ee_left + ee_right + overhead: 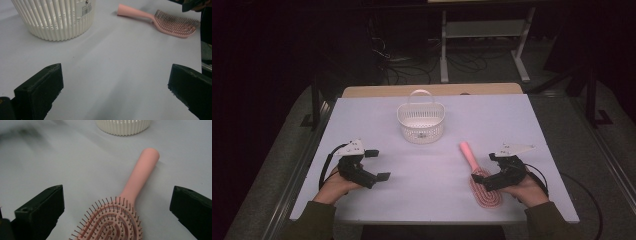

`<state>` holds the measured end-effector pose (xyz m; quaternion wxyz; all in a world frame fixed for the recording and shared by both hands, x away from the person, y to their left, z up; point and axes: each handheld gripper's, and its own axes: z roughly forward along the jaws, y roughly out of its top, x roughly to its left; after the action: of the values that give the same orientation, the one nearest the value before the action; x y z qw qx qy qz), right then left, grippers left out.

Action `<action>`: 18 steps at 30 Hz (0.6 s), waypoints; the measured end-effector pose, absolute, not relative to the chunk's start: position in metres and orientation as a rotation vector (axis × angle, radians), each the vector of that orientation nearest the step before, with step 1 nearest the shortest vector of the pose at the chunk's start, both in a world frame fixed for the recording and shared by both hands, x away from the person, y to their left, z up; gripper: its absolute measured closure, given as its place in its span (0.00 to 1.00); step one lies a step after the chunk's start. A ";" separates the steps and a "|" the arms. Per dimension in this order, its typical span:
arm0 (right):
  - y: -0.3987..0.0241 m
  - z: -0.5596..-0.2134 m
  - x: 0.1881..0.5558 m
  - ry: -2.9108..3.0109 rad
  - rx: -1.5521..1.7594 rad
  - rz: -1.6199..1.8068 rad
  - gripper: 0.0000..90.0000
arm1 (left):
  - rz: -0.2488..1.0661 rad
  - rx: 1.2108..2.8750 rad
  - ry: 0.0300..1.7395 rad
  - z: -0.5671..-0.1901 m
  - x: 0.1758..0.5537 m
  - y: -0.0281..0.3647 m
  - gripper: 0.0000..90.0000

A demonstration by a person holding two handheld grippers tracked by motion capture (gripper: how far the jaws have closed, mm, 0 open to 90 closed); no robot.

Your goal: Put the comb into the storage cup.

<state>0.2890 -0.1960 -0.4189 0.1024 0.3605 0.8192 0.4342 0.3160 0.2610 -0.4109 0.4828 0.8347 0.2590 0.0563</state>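
Pink hairbrush (pixel 481 176) lower right on worktop (pixel 437 165), between wide-open right hand-held gripper (pixel 487 170) jaws; white basket (pixel 421 122) upper centre, path unobstructed. Left hand-held gripper (pixel 377 165) open, empty.

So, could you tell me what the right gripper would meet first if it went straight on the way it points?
Most likely the hairbrush: its bristled head lies between the open jaws of the right gripper, handle pointing on toward the basket. Whether the jaws would pass over the bristles is hard to judge.

Pink hairbrush (pixel 482 181), cream ribbed basket (pixel 421 121)
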 end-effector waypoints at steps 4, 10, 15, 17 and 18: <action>-0.196 -0.417 0.288 2.416 1.065 1.276 0.00 | 0.133 2.039 0.623 -0.412 0.318 0.259 0.00; -0.194 -0.413 0.291 2.421 1.055 1.271 0.00 | 0.135 2.036 0.626 -0.411 0.317 0.259 0.00; -0.192 -0.410 0.292 2.427 1.035 1.278 0.00 | 0.135 2.039 0.622 -0.411 0.316 0.259 0.00; -0.191 -0.409 0.293 2.432 1.036 1.274 0.00 | 0.134 2.037 0.623 -0.411 0.315 0.259 0.00; -0.191 -0.409 0.294 2.432 1.034 1.273 0.00 | 0.136 2.038 0.625 -0.411 0.315 0.259 0.00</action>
<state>0.2936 -0.1909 -0.4085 0.1041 0.3506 0.8246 0.4316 0.3155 0.2592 -0.4113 0.4820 0.8360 0.2564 0.0559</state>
